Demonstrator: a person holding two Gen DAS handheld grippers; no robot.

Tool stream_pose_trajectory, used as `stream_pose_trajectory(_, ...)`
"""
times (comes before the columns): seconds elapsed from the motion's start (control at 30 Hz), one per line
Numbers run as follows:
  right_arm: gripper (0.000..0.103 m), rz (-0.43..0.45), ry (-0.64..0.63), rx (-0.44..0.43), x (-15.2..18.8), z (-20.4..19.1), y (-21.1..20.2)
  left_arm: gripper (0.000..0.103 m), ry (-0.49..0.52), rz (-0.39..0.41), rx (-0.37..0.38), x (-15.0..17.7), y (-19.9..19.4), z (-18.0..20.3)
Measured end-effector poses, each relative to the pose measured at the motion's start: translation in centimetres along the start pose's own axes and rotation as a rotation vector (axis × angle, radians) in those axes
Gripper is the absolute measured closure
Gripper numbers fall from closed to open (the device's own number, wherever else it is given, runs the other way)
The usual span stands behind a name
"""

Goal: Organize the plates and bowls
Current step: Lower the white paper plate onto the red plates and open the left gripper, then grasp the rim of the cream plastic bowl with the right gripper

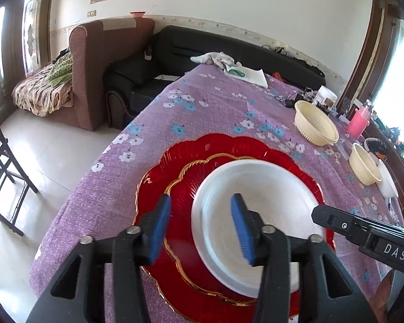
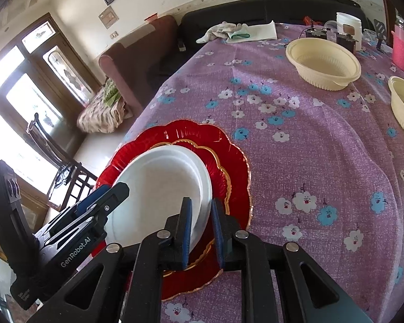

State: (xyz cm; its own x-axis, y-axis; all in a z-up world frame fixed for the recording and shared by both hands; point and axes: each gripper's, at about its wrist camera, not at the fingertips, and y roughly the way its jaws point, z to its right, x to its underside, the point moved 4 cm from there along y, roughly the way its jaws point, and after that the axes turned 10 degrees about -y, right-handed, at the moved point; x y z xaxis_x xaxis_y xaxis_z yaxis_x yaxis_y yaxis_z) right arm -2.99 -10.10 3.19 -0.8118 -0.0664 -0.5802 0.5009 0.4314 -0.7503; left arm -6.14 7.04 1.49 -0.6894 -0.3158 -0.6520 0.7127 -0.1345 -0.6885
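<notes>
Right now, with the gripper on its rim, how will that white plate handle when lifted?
The white plate looks like thin foam, so probably very light. Held by the right gripper at one edge only, it may flex or droop. It likely slides easily off the glossy red plate.

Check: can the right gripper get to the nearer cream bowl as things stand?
Probably yes, once it lets go. The right gripper has its fingers either side of the white plate rim. Only bare tablecloth lies between it and the cream bowl, which sits upright and apart from its neighbours.
</notes>
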Motion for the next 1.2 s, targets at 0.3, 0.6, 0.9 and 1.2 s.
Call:
stream_pose_trajectory(0.3, 0.082, 0.104, 0.060, -0.020, 0.7, 2.4, -4.7, 0.054, 0.026, 0.081, 0.036, 0.0, -3.9, 1.9)
stream_pose_trajectory(0.6, 0.072, 0.192, 0.230, 0.026, 3.2, 9.5, -9.7, 0.043, 0.225, 0.131, 0.163, 4.0, -7.6, 10.2)
stream_pose_trajectory(0.9, 0.073, 0.244, 0.389, 0.112, 5.9, 18.0, -13.3, 0.042, 0.458, -0.071, 0.255, 11.6, -2.8, 19.4)
stream_pose_trajectory(1.2, 0.072, 0.279, 0.498, 0.257, 4.4, 27.0, -16.5, 0.042, 0.527, -0.173, 0.218, 10.9, 4.1, 24.9)
